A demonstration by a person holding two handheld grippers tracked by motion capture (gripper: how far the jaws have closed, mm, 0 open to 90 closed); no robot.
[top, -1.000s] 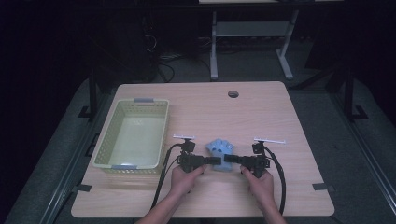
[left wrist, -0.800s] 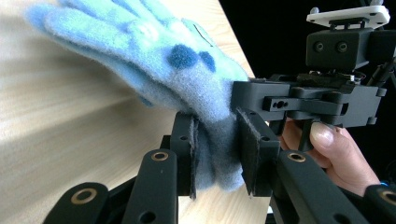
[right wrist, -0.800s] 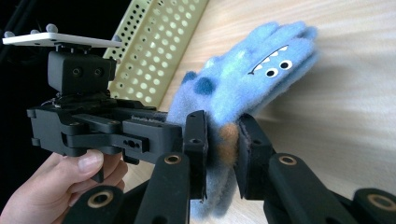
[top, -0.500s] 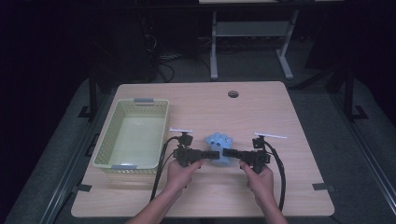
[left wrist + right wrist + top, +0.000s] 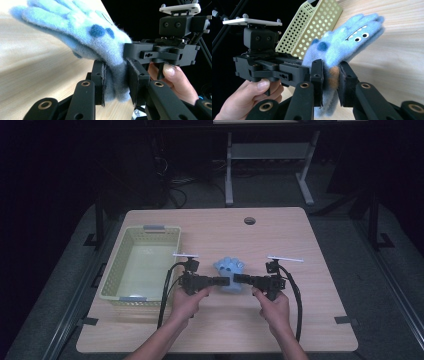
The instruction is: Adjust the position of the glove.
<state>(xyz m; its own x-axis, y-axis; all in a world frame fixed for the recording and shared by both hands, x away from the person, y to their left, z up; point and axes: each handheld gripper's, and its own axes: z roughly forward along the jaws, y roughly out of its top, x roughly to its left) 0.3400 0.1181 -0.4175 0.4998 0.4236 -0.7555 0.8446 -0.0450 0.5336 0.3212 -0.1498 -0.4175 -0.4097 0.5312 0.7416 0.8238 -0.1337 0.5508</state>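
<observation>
Fuzzy, matt fleece on this blue glove (image 5: 82, 32), soft nap between my matt black jaws, which look like plastic. Table (image 5: 310, 250) under me is smooth pale wood grain; the perforated yellow basket (image 5: 317, 27) is probably plastic.

The high view looks from above, forward and down on the whole table (image 5: 300, 320), from far. The left gripper view looks along its own jaws, very near the blue glove (image 5: 82, 32). The right gripper view faces the opposite way, equally near. All three views share this glove (image 5: 229, 272) (image 5: 342, 47).
</observation>
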